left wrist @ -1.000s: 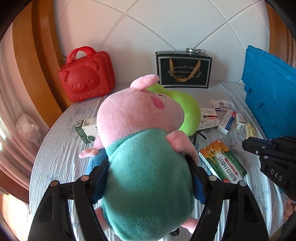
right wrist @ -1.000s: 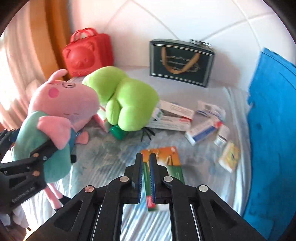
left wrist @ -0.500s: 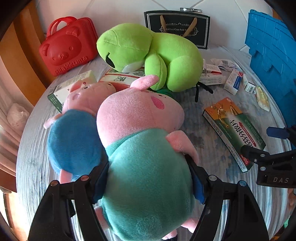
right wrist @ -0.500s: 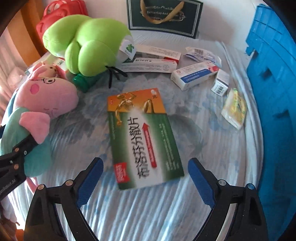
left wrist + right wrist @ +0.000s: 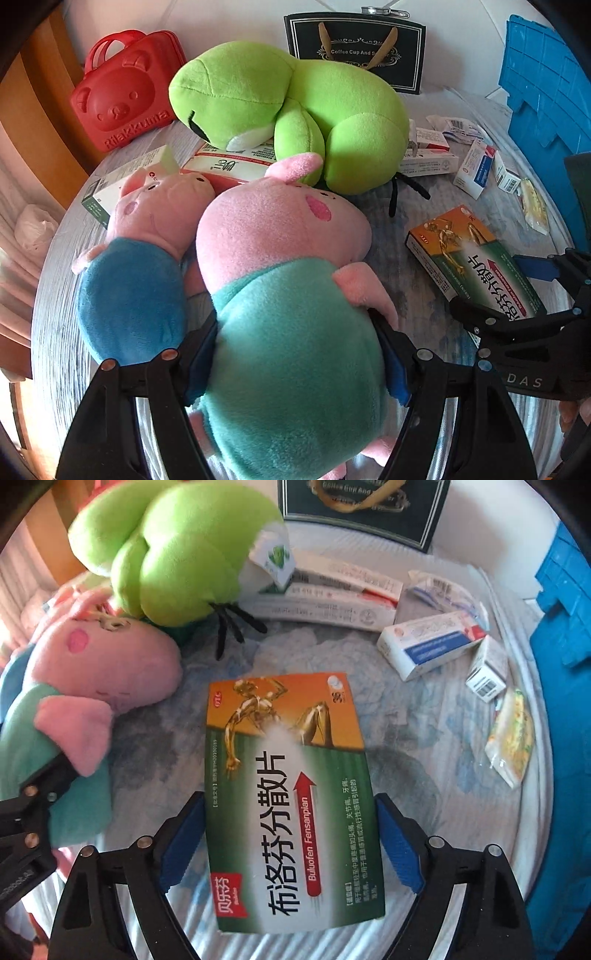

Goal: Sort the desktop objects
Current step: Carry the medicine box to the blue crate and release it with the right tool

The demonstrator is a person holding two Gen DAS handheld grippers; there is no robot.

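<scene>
My left gripper [image 5: 295, 354] is shut on a pink pig plush in a teal shirt [image 5: 291, 332], low over the table beside a smaller pig plush in blue [image 5: 136, 280]. A green frog plush [image 5: 295, 114] lies behind them. My right gripper [image 5: 291, 834] is open, its blue pads on either side of a green and orange medicine box [image 5: 291, 794] that lies flat on the table. I cannot tell whether the pads touch it. The box also shows in the left wrist view [image 5: 472, 262], with the right gripper [image 5: 517, 295] around it.
A red bear case [image 5: 122, 92] and a black gift box [image 5: 354, 48] stand at the back. A blue crate [image 5: 546, 92] is at the right. Several small medicine boxes [image 5: 428, 646] and a yellow packet [image 5: 513, 738] lie at the right.
My left gripper has lowered the teal pig plush next to the blue one. My right gripper has opened and come down around the green and orange box.
</scene>
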